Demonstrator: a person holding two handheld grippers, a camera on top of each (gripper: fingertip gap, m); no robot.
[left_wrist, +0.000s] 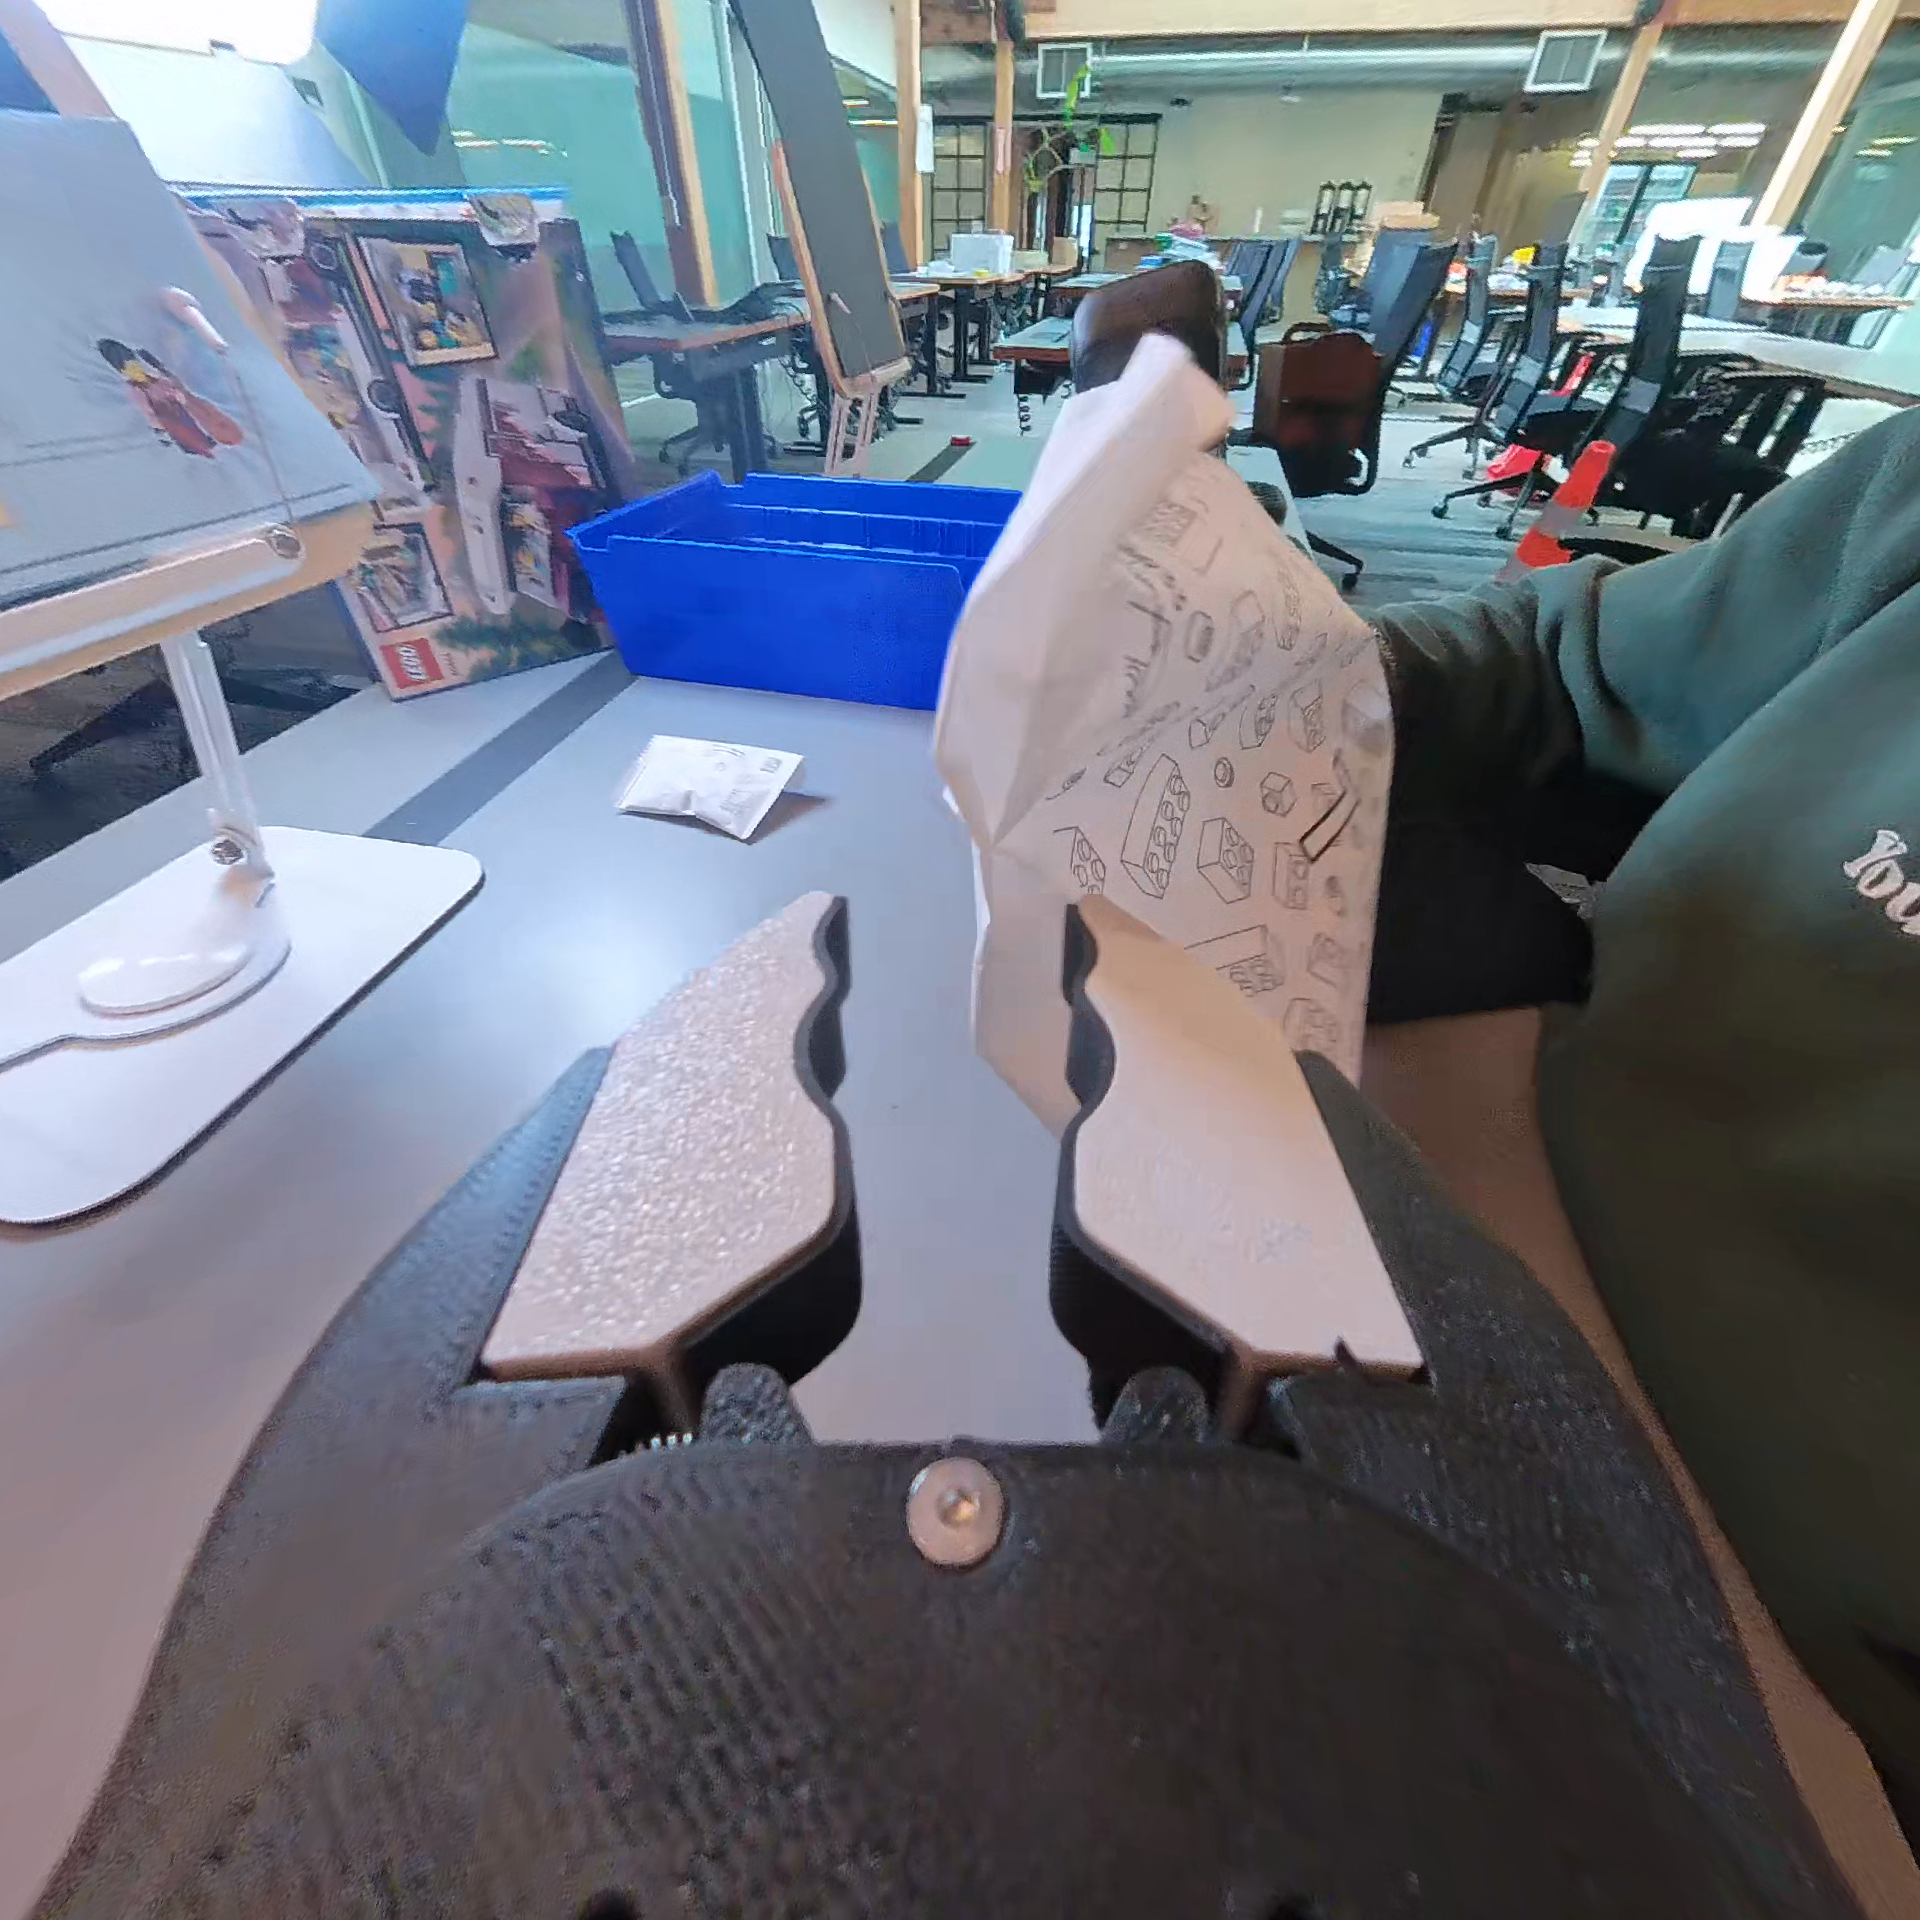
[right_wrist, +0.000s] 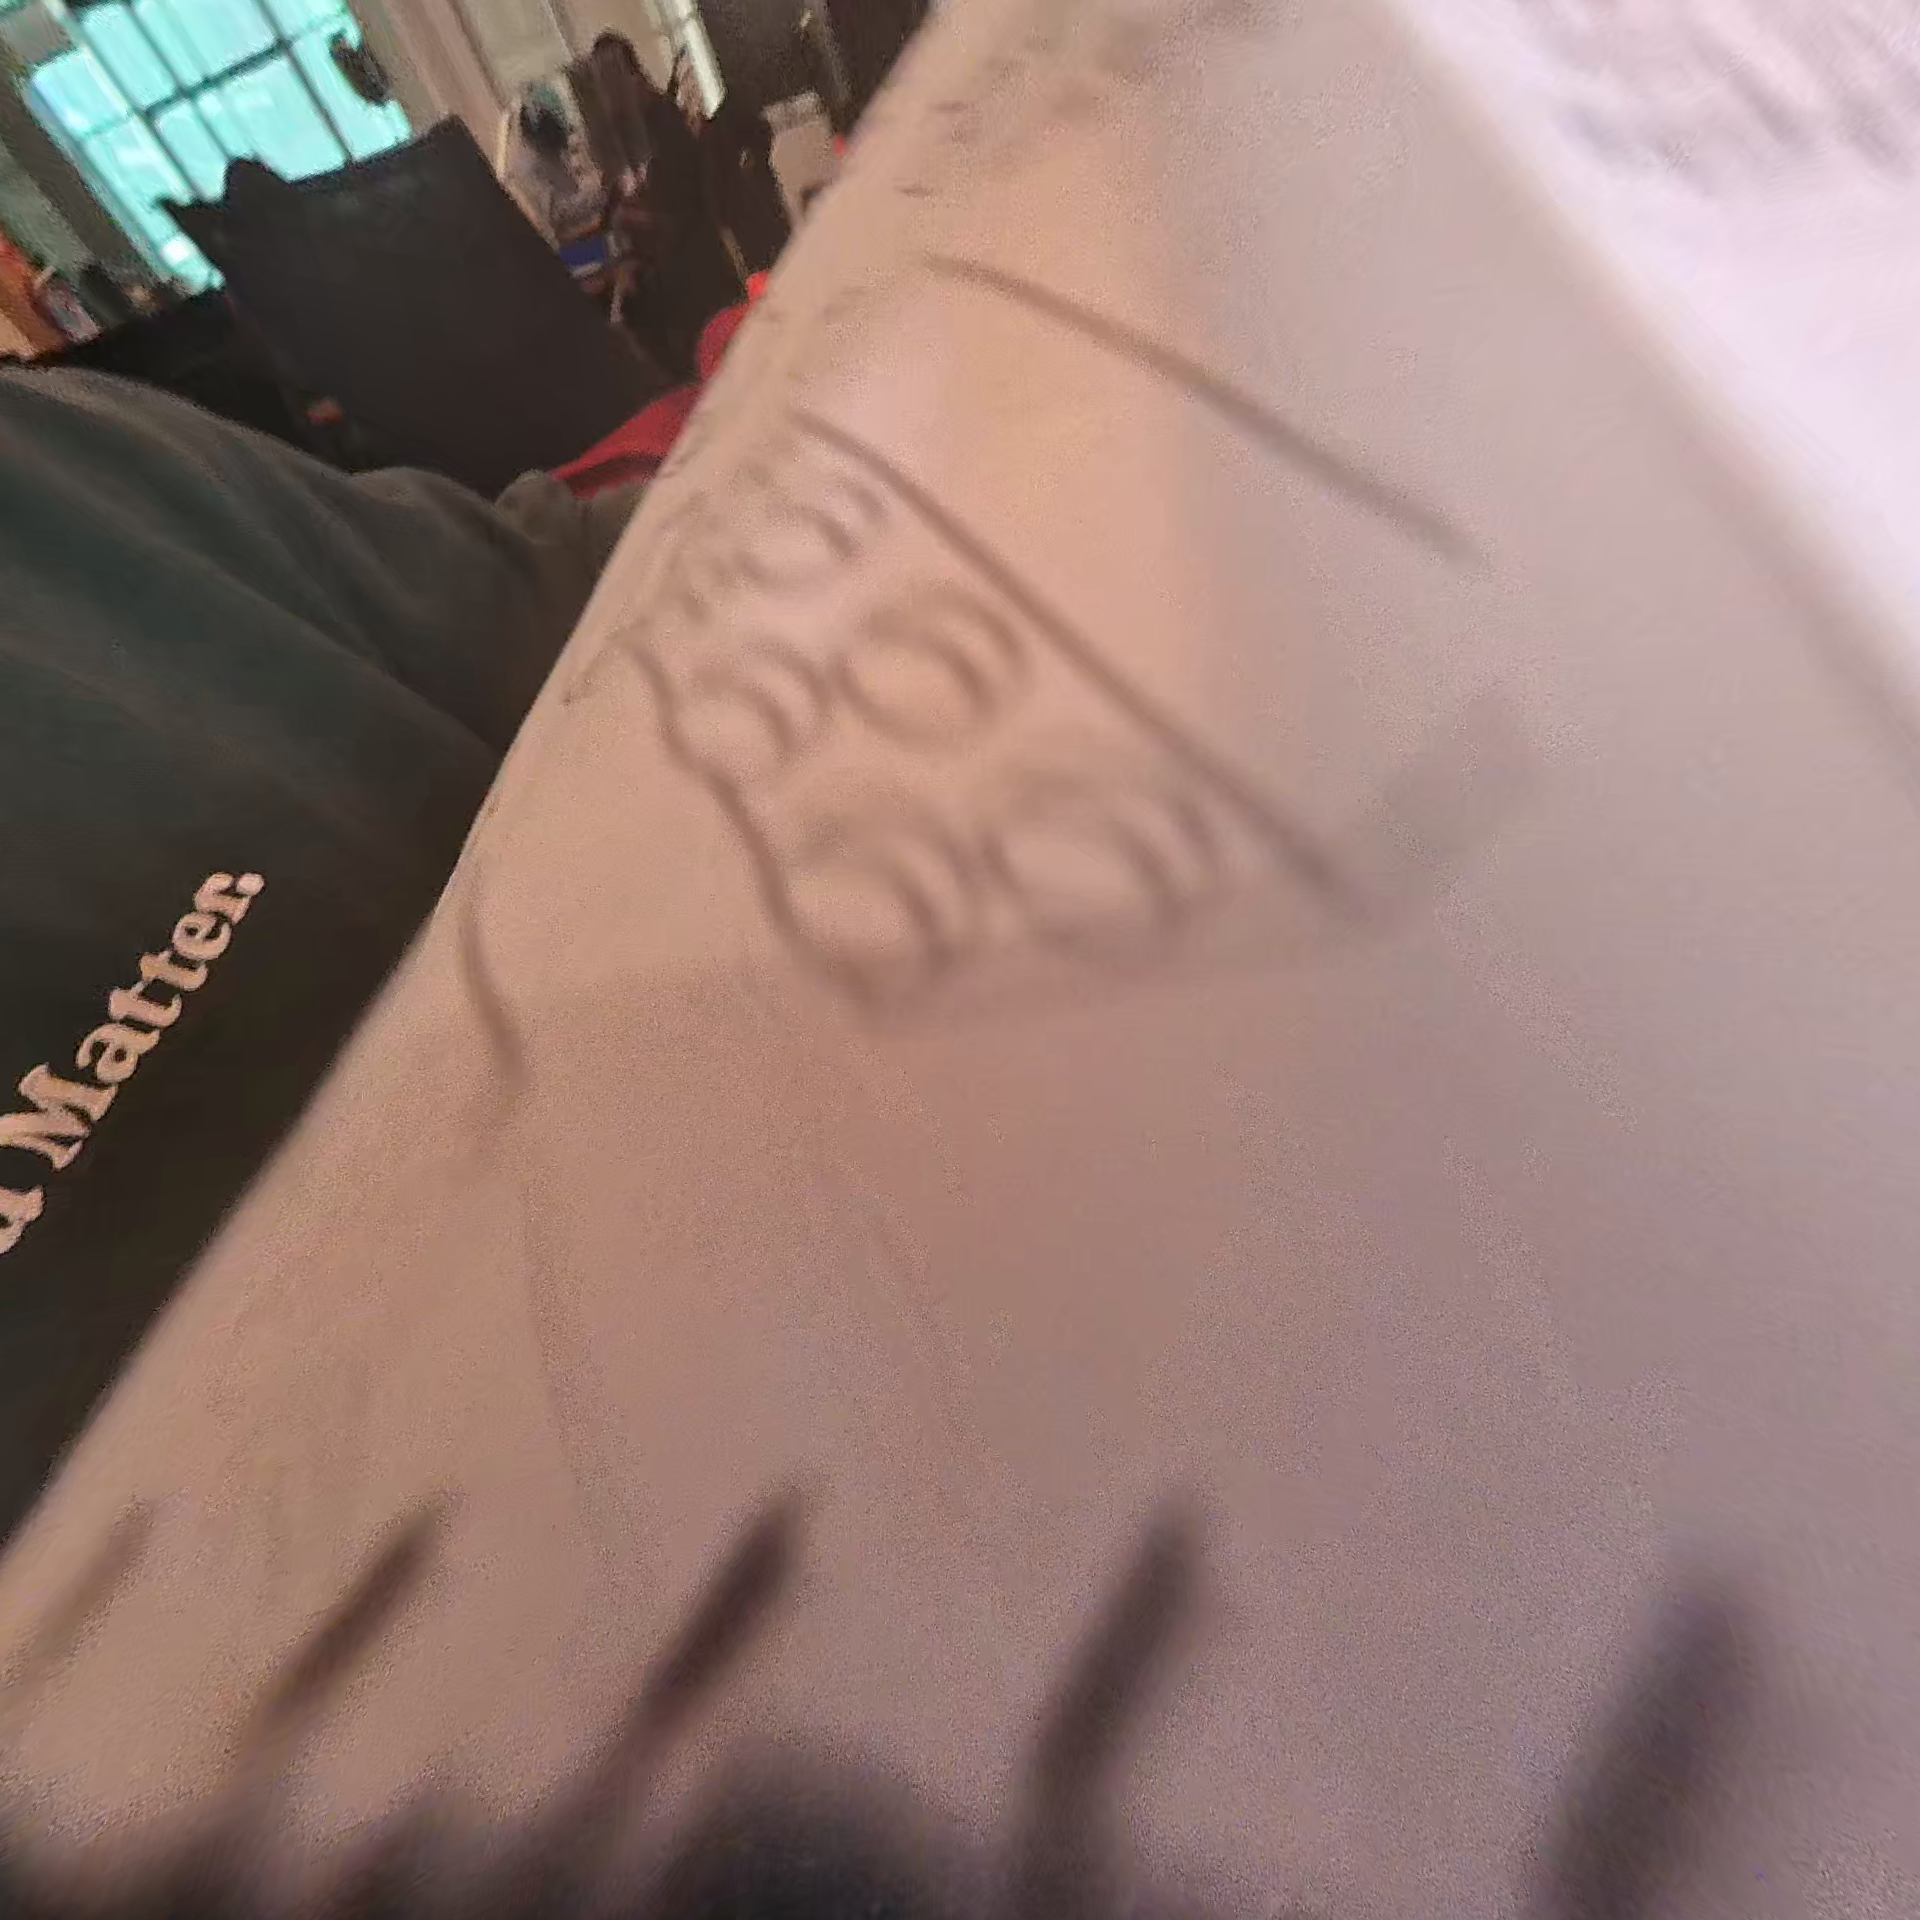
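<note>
In the left wrist view the left gripper hangs above the grey surface with its jaws spread wide and nothing clamped between them; the white paper bag, printed with brick outlines, stands upright at centre right of the frame, its lower edge running behind the right finger, though whether it touches I cannot tell; a dark shape grips the bag's top; a small white packet lies on the surface beyond the fingertips, well apart; a blue bin sits further back, a picture box at upper left.

In the right wrist view the bag fills nearly the whole frame, blurred and close; the right gripper's fingers are hidden, so I cannot tell how its jaws stand; a dark green sleeve shows at left.
</note>
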